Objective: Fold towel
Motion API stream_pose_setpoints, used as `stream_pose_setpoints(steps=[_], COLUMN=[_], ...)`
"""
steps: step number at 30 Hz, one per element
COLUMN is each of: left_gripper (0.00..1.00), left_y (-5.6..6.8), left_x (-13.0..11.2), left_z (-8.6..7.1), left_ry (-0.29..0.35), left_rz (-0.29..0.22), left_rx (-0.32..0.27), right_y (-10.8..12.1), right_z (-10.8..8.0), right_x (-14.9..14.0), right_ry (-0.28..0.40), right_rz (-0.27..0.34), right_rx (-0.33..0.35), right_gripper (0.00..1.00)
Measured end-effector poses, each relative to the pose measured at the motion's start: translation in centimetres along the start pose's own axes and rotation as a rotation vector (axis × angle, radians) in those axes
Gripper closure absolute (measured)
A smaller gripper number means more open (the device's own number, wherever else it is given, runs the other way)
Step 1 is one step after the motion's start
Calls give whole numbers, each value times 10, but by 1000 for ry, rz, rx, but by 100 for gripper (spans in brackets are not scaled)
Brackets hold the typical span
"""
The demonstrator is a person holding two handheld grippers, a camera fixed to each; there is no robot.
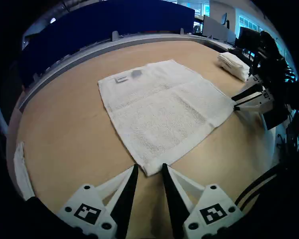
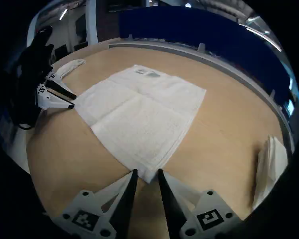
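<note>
A white towel [image 1: 161, 111] lies spread flat on the wooden table [image 1: 69, 127], with a small label near its far corner. In the left gripper view, my left gripper [image 1: 149, 169] is open, and the towel's near corner lies between its fingertips. My right gripper [image 1: 236, 102], held by a gloved hand, reaches the towel's right corner. In the right gripper view, the same towel [image 2: 141, 115] stretches ahead, and my right gripper [image 2: 146, 173] stands open around another corner. The left gripper [image 2: 71, 102] shows at the towel's left corner, with its fingers a little apart.
A stack of folded white towels [image 1: 234, 65] sits at the table's far right, also seen as the stack [image 2: 271, 163]. Another white cloth [image 2: 69, 65] lies near the table edge. A blue partition [image 1: 109, 20] runs along the table's back edge.
</note>
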State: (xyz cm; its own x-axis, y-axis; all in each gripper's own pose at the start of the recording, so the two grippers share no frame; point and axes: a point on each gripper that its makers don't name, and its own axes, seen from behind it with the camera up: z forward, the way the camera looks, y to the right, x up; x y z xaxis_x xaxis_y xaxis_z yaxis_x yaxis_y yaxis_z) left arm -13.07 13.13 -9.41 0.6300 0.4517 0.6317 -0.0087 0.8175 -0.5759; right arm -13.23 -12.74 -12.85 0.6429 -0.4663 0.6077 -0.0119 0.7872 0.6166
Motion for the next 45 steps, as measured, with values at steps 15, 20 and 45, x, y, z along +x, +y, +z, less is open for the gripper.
stream_pose_setpoints(steps=[15, 20, 45], left_gripper=[88, 89, 89], left_y=[2, 7, 12], left_x=[0, -1, 29], left_z=[0, -2, -68], left_ry=[-10, -14, -6], left_rz=[-4, -24, -121], left_rx=[28, 6, -21], right_y=[1, 4, -3], right_z=[2, -2, -64], right_x=[4, 10, 54], right_ry=[2, 14, 27], right_rz=[49, 44, -11], right_rx=[4, -4, 20], right_gripper=[84, 84, 84])
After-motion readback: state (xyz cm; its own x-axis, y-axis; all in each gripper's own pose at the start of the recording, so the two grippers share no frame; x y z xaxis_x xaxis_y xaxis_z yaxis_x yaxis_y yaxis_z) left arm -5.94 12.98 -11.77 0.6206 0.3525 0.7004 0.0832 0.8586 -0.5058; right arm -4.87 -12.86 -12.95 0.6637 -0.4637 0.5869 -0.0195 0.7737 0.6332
